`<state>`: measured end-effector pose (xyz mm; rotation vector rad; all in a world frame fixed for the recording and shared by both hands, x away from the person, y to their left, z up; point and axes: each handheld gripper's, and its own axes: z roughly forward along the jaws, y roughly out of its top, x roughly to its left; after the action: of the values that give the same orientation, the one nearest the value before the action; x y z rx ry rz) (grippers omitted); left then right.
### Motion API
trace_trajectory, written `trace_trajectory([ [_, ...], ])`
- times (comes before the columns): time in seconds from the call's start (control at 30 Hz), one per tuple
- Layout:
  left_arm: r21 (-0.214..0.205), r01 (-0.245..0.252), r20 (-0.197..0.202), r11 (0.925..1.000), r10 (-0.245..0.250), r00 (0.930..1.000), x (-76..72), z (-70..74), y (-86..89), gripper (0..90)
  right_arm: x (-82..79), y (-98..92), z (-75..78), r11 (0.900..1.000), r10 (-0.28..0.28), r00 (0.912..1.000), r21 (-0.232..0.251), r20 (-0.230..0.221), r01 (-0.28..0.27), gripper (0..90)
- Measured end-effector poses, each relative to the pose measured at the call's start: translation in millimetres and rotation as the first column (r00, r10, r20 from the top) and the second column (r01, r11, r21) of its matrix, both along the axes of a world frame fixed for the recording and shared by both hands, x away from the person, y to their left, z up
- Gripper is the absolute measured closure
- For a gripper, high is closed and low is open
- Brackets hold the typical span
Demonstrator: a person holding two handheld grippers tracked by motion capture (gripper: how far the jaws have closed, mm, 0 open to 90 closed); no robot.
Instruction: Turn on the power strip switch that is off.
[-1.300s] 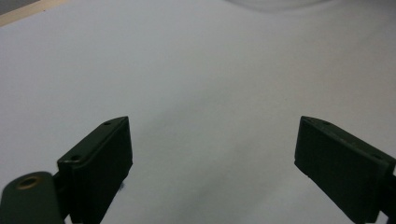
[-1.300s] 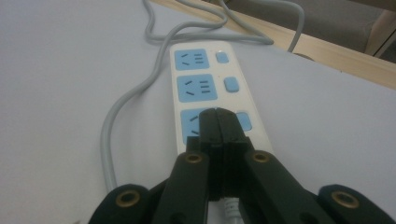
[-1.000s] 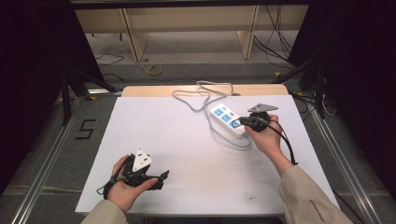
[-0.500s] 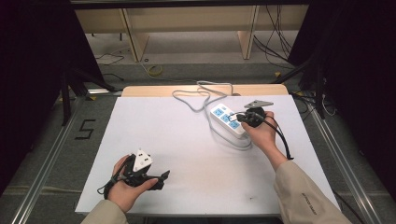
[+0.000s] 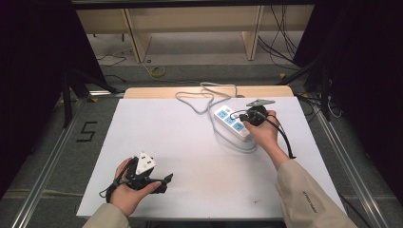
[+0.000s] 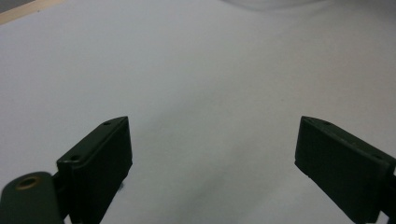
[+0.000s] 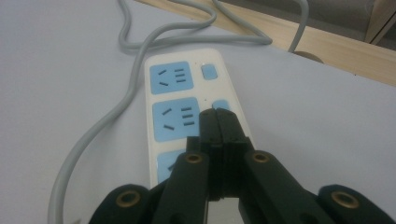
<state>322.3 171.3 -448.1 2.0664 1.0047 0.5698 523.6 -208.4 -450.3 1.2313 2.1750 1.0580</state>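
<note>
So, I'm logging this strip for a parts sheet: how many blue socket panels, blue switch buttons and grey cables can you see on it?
Counted in the right gripper view, on the white power strip:
Blue socket panels: 3, the nearest partly hidden behind the right gripper.
Blue switch buttons: 2, the second just ahead of the shut jaws.
Grey cables: 1.
Total: 6

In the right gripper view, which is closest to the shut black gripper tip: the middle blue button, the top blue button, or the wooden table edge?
From the right gripper:
1. Middle blue button, just past the tip.
2. Top blue button, farther up the power strip.
3. Wooden table edge, far behind.
</note>
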Motion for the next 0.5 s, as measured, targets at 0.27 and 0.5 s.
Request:
trace_trajectory([
  [0.27, -0.001, 0.002, -0.001, 1.0, -0.002, 1.0, 0.0, -0.1, 0.2, 10.4, 7.9, 5.4, -0.1, 1.0, 0.004, 0.9999, -0.008, -0.014, -0.004, 90.0],
  [0.5, -0.002, 0.002, -0.002, 1.0, -0.002, 1.0, 0.0, -0.4, 0.3, 10.5, 15.0, 10.9, -0.1, 0.9998, 0.008, 0.9998, -0.02, -0.018, -0.009, 90.0],
])
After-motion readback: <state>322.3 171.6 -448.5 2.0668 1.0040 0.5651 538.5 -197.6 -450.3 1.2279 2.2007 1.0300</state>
